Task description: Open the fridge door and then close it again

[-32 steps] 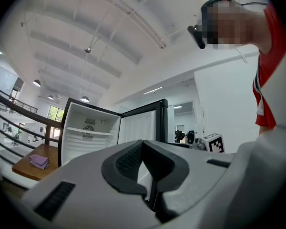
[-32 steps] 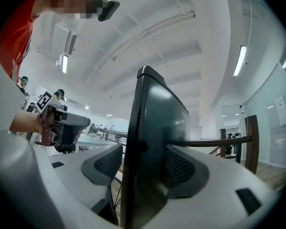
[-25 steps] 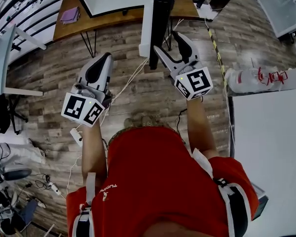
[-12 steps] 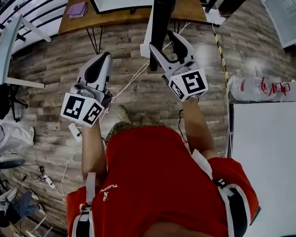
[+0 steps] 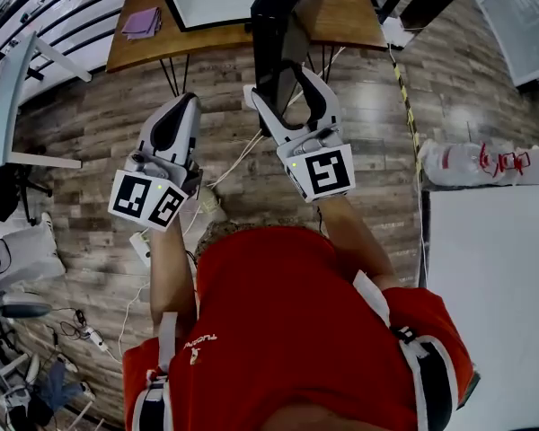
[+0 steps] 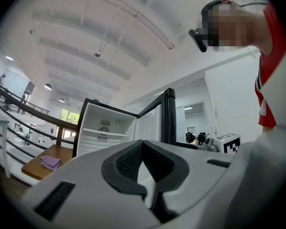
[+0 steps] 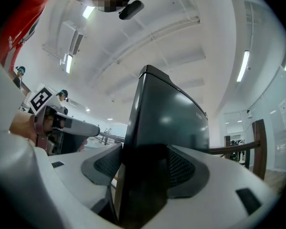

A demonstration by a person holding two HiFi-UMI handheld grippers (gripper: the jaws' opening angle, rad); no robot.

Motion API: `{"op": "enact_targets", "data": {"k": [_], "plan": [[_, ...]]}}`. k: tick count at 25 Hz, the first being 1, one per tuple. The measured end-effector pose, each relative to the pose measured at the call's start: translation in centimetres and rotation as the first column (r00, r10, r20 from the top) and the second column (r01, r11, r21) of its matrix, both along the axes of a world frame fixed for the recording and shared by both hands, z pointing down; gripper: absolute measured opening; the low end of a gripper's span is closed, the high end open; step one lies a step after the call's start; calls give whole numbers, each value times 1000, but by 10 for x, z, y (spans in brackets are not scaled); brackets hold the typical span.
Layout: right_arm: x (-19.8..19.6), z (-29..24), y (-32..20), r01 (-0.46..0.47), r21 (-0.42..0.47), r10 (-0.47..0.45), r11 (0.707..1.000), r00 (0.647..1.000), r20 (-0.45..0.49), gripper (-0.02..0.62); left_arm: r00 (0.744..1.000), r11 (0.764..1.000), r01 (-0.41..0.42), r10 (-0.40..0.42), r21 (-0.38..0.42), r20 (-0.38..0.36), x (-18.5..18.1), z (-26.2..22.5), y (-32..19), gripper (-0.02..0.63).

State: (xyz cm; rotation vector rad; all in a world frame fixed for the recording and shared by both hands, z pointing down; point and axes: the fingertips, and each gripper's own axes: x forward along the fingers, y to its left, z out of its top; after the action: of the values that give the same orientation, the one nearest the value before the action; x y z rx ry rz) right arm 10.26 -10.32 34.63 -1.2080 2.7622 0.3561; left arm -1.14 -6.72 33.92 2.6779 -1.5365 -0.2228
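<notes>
Fridge door [image 7: 171, 113], one, between right claw [image 7: 142, 168]

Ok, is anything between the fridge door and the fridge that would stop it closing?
Nothing visible. The right gripper clamps the fridge door at its free edge, and the gap to the open fridge looks bare. The left gripper, shut and empty, points at the opening and might sit near the swing.

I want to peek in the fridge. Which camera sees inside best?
The left gripper view: the fridge's white inside and shelf face that camera. The head view sees only a slice from above. The right gripper view shows just the dark door in the right tool.
</notes>
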Motion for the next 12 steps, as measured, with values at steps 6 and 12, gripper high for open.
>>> {"op": "enact_targets", "data": {"k": [6,12], "plan": [[-46,7,-15,-83,-40,81,996,995,-53,285,999,999,-50,50,3,2,-42,-1,-33,9],[-96,9,-35,-148,-62,144,987,988,-64,285,992,992,-123,123,-5,-5,-87,-1,-63,9]]}}
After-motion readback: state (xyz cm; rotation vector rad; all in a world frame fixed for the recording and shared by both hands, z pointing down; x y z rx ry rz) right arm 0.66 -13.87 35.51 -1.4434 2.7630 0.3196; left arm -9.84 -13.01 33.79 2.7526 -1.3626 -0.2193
